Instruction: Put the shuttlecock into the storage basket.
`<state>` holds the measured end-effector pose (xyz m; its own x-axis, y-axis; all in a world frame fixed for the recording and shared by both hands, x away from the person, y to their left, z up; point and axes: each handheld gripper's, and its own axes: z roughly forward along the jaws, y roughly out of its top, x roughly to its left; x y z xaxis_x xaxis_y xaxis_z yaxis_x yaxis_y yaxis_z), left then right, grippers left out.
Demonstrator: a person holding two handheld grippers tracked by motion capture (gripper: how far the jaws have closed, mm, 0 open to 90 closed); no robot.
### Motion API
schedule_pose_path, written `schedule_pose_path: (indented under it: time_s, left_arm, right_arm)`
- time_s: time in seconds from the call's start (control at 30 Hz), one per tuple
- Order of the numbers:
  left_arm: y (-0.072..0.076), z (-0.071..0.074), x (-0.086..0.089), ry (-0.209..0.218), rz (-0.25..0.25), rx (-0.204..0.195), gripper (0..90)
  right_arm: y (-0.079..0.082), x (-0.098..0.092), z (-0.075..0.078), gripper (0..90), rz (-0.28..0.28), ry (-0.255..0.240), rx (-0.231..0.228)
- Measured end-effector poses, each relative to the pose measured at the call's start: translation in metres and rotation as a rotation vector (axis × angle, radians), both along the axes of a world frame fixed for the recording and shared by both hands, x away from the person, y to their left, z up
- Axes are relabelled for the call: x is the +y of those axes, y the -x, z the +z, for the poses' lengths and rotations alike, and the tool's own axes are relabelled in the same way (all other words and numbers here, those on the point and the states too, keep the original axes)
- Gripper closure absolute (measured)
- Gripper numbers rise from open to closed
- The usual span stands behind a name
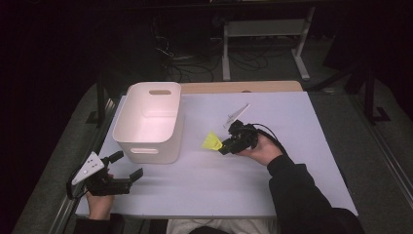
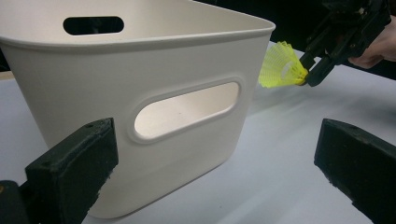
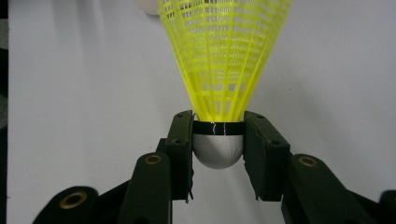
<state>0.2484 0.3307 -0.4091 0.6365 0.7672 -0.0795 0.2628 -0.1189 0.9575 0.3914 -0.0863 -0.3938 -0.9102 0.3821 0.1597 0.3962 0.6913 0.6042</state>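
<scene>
The right gripper (image 1: 225,146) is clamping a yellow shuttlecock (image 1: 212,142) by its white cork, the fingers (image 3: 181,140) pressing on both sides of the base while the skirt is pointing away toward the white bin (image 1: 146,146). On the high view the shuttlecock is hanging over the desk (image 1: 292,170) at about 3 o'clock from the bin, close to its right wall but not touching. The left gripper (image 1: 125,168) is waiting at the bin's 7 o'clock, its fingers (image 2: 74,163) standing wide apart and holding nothing. The carry to the bin seems to be in hand; next, the right hand is likely needing to lift above the rim, travel toward 9 o'clock, then release over the opening.
</scene>
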Motion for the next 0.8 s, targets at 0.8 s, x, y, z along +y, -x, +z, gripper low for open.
schedule_pose_path:
  time_s: [0.8]
  left_arm:
    - [0.000, 0.000, 0.000, -0.001, 0.002, 0.001, 0.0]
  right_arm:
    - [-0.004, -0.008, 0.061, 63.1, -0.008, -0.069, -0.085]
